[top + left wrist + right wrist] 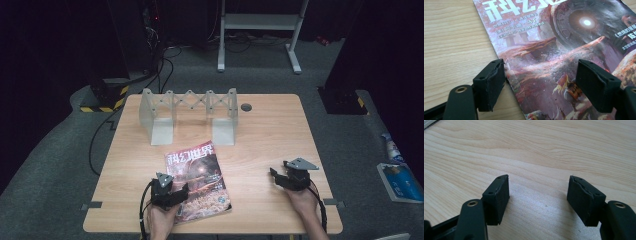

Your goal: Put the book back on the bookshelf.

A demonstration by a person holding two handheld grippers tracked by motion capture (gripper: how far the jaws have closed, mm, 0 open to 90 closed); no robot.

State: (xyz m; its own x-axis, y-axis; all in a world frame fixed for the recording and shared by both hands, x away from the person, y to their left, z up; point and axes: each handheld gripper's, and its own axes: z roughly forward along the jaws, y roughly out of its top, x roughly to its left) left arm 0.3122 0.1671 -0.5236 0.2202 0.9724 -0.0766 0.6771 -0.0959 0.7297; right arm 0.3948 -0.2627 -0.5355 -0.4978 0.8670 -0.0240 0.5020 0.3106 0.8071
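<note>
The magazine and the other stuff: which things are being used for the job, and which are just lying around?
In use:
glossy red-covered magazine
left gripper, jaws open astride its edge

Lying about:
grey metal folding rack
right gripper, open over bare wooden table
blue packet on floor

Table [265,130]: light wood-grain top, rectangular, standing on grey carpet. Near its far edge a small dark round grommet [246,107]. At far left-centre stands a grey expanding rack [189,112], two upright end plates joined by a scissor lattice. A magazine [197,172] lies flat at front left-centre, cover up, turned slightly askew to the table edge. The right half of the top is bare wood.
</note>
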